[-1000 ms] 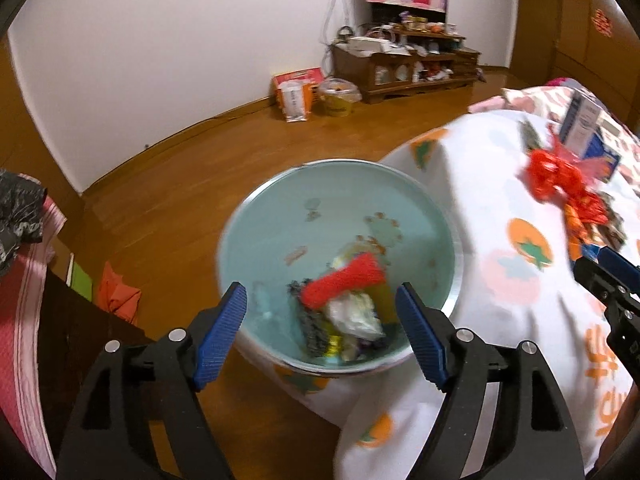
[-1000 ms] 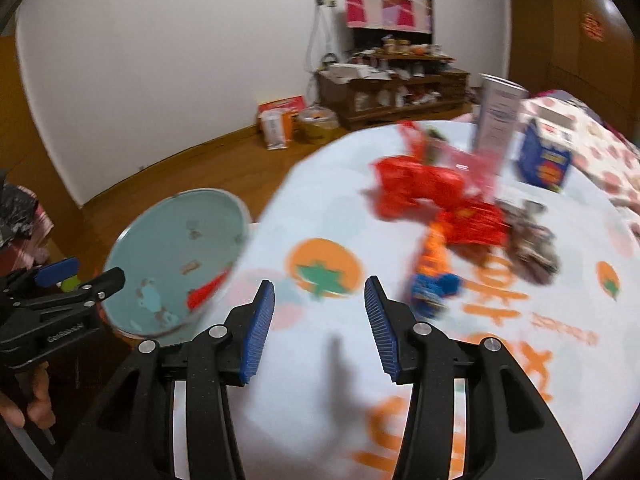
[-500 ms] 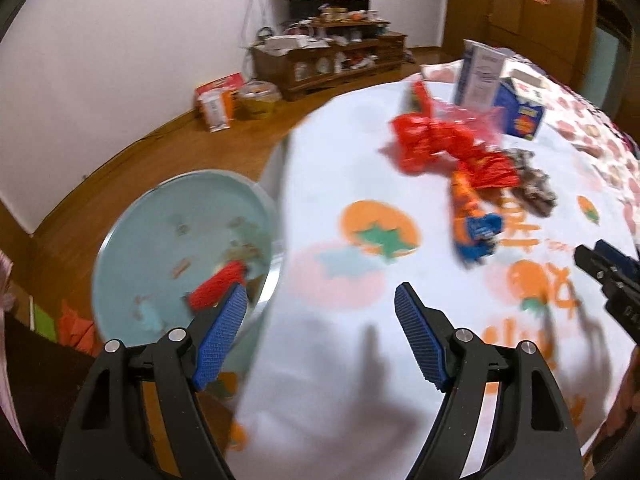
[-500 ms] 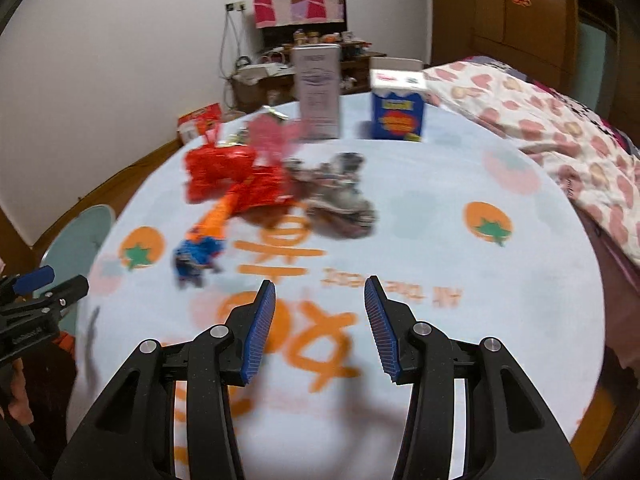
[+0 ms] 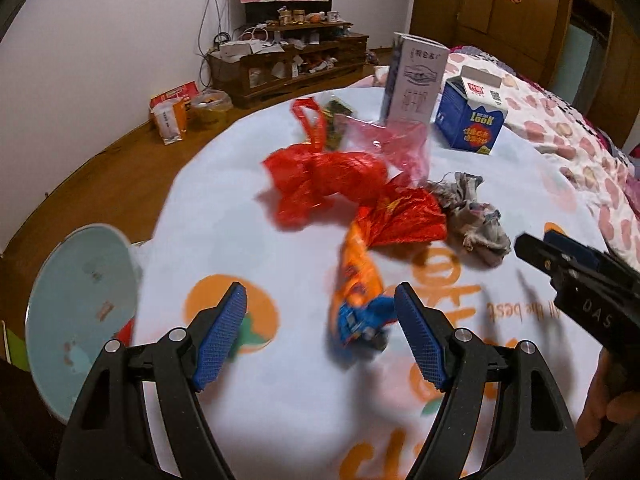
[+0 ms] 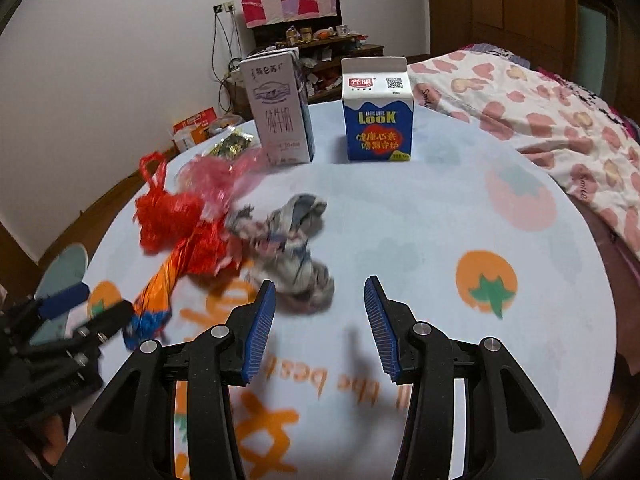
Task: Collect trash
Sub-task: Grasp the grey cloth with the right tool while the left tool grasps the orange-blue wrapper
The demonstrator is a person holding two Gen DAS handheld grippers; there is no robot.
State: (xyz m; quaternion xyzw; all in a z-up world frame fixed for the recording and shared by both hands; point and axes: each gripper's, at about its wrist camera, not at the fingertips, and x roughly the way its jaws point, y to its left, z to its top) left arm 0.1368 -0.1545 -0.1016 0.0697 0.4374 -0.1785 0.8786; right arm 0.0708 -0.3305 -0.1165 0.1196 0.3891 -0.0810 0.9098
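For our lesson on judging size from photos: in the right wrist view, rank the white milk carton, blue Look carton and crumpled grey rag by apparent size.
1. white milk carton
2. blue Look carton, only slightly smaller
3. crumpled grey rag, though it lies nearer the camera, so its rank is unsure

On the worktop [image 6: 440, 240], near its left side: a heap of plastic bags [image 5: 324, 180] and, just right of it and touching, a crumpled cloth [image 6: 292, 240]. Before the bags, a snack wrapper [image 5: 356, 280] stretching toward the left claw [image 5: 320, 320]. Behind the heap, two upright cartons side by side: tall milk carton [image 6: 280, 108] left, shorter gable-top carton [image 6: 378, 112] right. Off the worktop's left edge, lower down, a bin [image 5: 80, 304]. Right claw [image 6: 320, 320] just before the cloth. Beyond the worktop's right side, a bed [image 6: 560, 120].
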